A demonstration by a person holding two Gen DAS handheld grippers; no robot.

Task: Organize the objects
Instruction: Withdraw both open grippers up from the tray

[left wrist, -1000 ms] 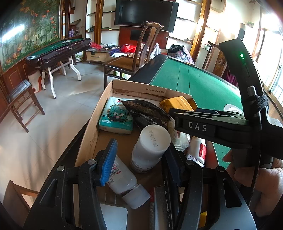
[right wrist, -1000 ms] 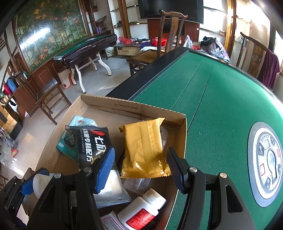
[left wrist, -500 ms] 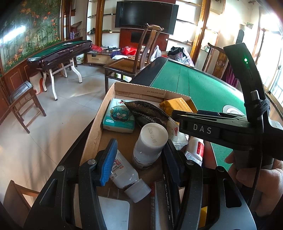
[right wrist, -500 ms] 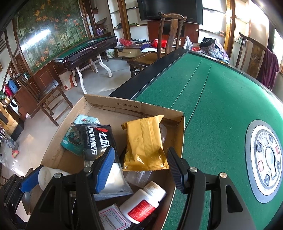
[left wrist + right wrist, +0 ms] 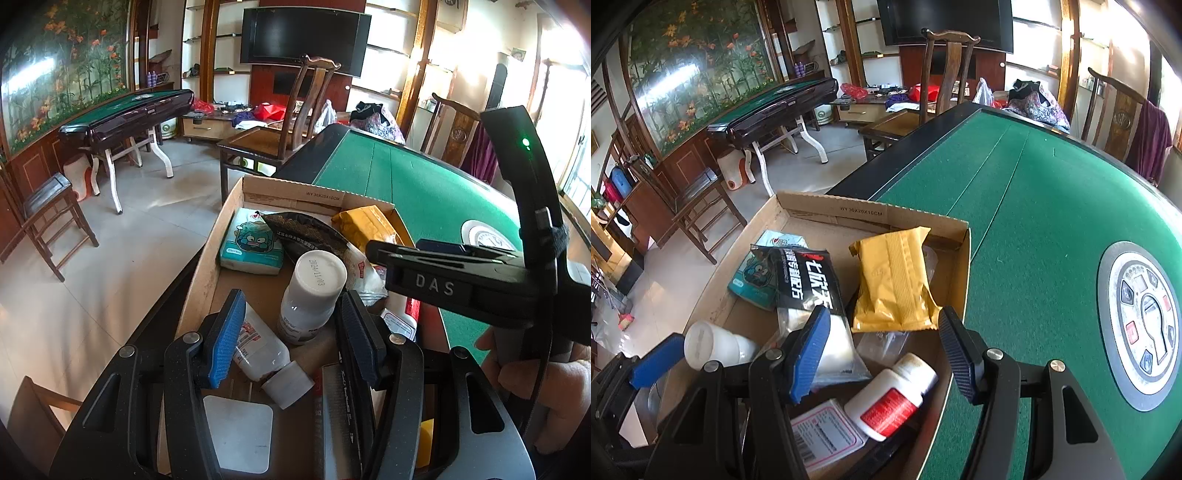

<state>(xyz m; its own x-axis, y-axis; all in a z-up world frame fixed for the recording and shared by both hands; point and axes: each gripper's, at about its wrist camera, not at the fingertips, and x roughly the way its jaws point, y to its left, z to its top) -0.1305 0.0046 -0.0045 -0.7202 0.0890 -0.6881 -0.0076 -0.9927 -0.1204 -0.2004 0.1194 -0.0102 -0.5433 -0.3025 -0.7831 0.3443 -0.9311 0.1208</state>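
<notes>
Green-felt mahjong table (image 5: pixel 1052 206) with a cardboard box (image 5: pixel 871 212) at its edge, holding a yellow snack packet (image 5: pixel 894 280) and an upside-down white bottle (image 5: pixel 314 291). Left gripper (image 5: pixel 291 332) and right gripper (image 5: pixel 882 347) hover over it, jaws spread, pinching nothing.

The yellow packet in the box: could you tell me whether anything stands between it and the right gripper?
Nothing visible does. The yellow packet lies on top of the other items in the cardboard box, and the right gripper hovers open just short of its near edge, with only open air between the fingers and the packet.
</notes>
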